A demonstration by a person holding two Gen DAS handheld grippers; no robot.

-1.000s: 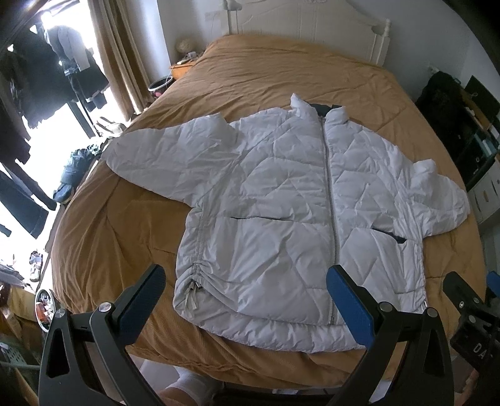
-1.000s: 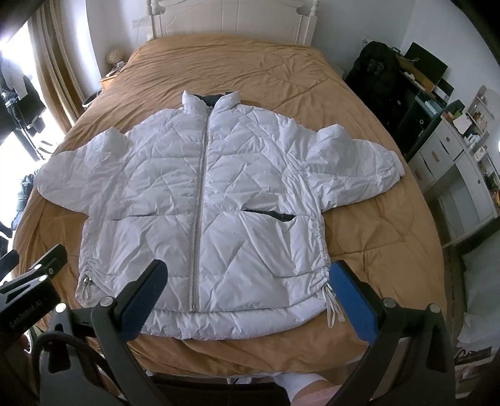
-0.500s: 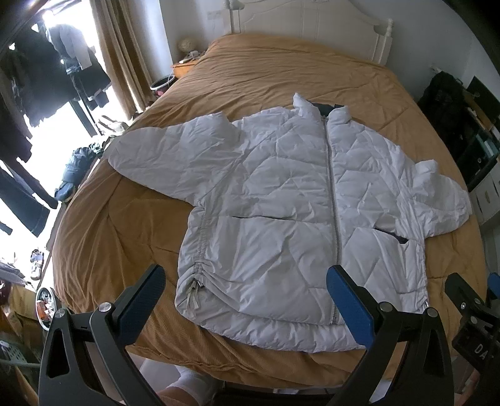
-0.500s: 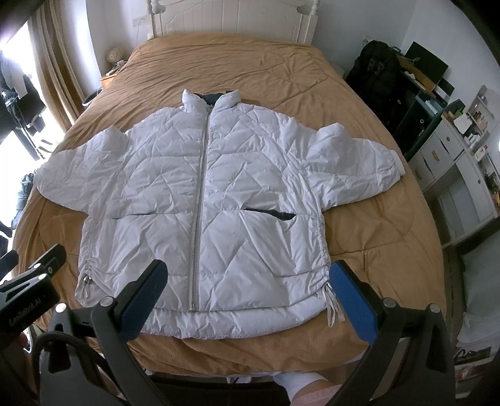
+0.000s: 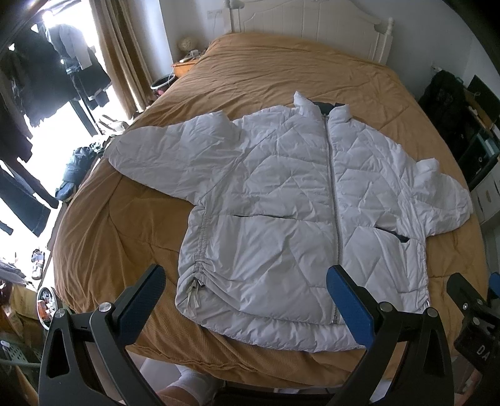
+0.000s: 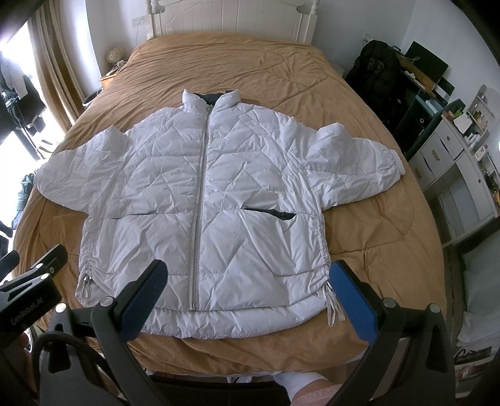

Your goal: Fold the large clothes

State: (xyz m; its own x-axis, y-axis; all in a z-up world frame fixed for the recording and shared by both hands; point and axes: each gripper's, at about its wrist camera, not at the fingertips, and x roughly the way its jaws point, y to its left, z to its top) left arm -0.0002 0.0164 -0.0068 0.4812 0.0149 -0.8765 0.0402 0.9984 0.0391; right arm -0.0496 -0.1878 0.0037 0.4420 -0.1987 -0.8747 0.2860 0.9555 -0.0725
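Lying flat on orange-brown bed (image 5: 250, 78), front up, white quilted jacket (image 5: 281, 203) is seen zipped, sleeves spread left and right, collar toward far headboard (image 6: 231, 18); hem at near edge. Left tongs (image 5: 247, 299) held released above hem; right tongs (image 6: 250, 296) likewise released, nothing grasped

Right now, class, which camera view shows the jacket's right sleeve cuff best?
The right wrist view. There the right sleeve cuff shows its gathered band, lying flat on the brown bedspread. In the left wrist view that sleeve is foreshortened and bunched near the frame's edge, so the cuff band is not distinguishable.
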